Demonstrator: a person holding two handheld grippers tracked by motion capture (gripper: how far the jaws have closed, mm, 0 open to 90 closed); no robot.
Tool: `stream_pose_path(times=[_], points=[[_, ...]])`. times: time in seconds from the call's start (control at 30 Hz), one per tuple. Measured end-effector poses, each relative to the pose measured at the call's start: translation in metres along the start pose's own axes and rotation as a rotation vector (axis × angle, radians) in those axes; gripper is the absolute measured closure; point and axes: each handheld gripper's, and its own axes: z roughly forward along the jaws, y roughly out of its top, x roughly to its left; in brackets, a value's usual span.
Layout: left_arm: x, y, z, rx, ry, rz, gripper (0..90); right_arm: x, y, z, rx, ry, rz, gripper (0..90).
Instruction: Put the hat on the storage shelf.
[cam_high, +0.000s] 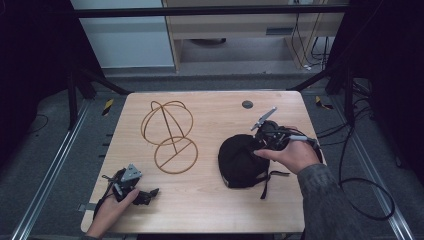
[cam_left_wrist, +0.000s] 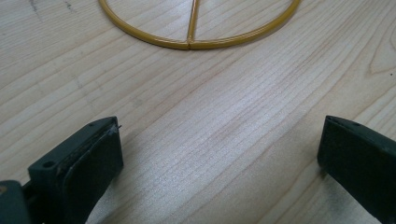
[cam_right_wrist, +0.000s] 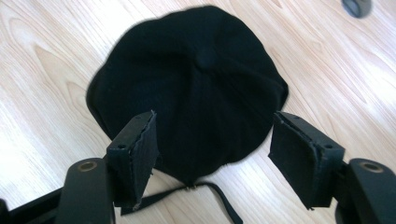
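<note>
High view, left to right: the left gripper (cam_high: 146, 196) rests low at the desk's (cam_high: 210, 210) near left corner, jaws spread wide with nothing between them; its own view shows bare wood between the pads and the stand's base ring just ahead. The gold wire stand (cam_high: 169, 134) sits left of centre, a round cage on a stem over a flat ring, toward the far edge. The black hat (cam_high: 241, 161) lies right of centre, crown up, a strap trailing from it toward the near edge. The right gripper (cam_high: 261, 142) hangs at the hat's far right rim, jaws apart and straddling the rim in the right gripper view, not yet pinching.

Risks, as I judge them: soft fabric may slide out of a shallow pinch at the rim, the loose strap could snag, and the light stand would likely tip if the hat lands off-centre.
</note>
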Motion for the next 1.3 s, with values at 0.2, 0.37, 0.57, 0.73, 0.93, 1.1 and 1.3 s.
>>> stream_pose_path(times=[0.2, 0.37, 0.57, 0.73, 0.93, 1.1, 1.3], points=[[0.0, 0.0, 0.0, 0.001, 0.0, -0.001, 0.0, 0.002, 0.02, 0.016, 0.034, 0.03, -0.033, 37.0], [0.0, 0.0, 0.0, 0.002, -0.002, 0.0, 0.0, 0.002, 0.031, 0.028, 0.069, 0.038, -0.047, 37.9], [0.0, 0.0, 0.0, 0.002, -0.003, 0.0, 0.0, 0.001, 0.042, 0.039, 0.104, 0.04, -0.053, 39.7], [0.0, 0.0, 0.0, 0.002, -0.003, 0.001, 0.0, 0.001, 0.048, 0.052, 0.137, 0.05, -0.059, 42.8], [0.0, 0.0, 0.0, 0.002, -0.003, 0.0, 0.0, -0.003, 0.047, 0.062, 0.185, 0.044, -0.069, 52.3], [0.0, 0.0, 0.0, 0.002, -0.004, 0.002, 0.0, -0.004, 0.046, 0.064, 0.196, 0.068, -0.078, 69.2], [0.0, 0.0, 0.0, 0.002, -0.005, 0.002, 0.0, -0.003, 0.045, 0.061, 0.188, 0.092, -0.09, 73.2]])
